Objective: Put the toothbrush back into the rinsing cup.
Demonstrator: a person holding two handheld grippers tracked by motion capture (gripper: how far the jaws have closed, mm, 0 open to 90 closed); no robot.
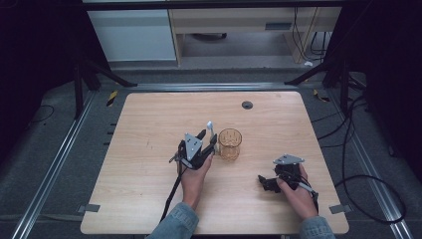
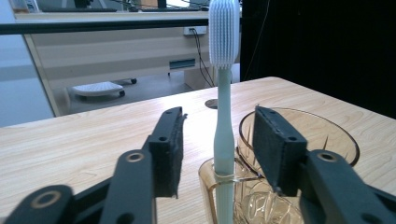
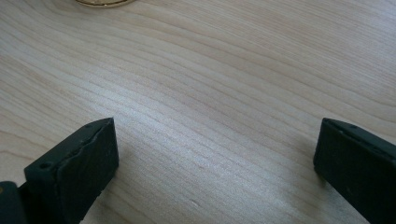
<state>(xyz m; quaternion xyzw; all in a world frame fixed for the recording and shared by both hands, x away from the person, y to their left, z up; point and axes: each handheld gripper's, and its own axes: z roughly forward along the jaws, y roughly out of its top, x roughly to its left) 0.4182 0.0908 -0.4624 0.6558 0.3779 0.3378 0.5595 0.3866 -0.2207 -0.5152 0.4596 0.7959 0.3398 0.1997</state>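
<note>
Fingers [image 2: 170, 149] of the left gripper [image 1: 208, 141] are seen parted on either side of a pale green toothbrush [image 2: 223, 116], with a clear gap between each pad and the handle, so nothing is gripped. The toothbrush is stood upright in an amber see-through cup [image 1: 230, 143], bristle head up, its lower end resting inside against the near wall; the cup is placed near the middle of the wooden worktop [image 1: 149, 199], just beside the left gripper. The toothbrush is judged light, slim and fairly stiff, with a smooth handle that could slip or twist between flat pads; it is best taken at the thicker part of the handle just above the cup rim, not at the soft head. The cup is judged light, rigid and easily tipped, so any sideways pull on the handle should be avoided. Further right, the right gripper [image 1: 266, 183] is held low over bare wood, well apart from the cup, and its fingers [image 3: 81, 158] are spread wide with nothing between them.
</note>
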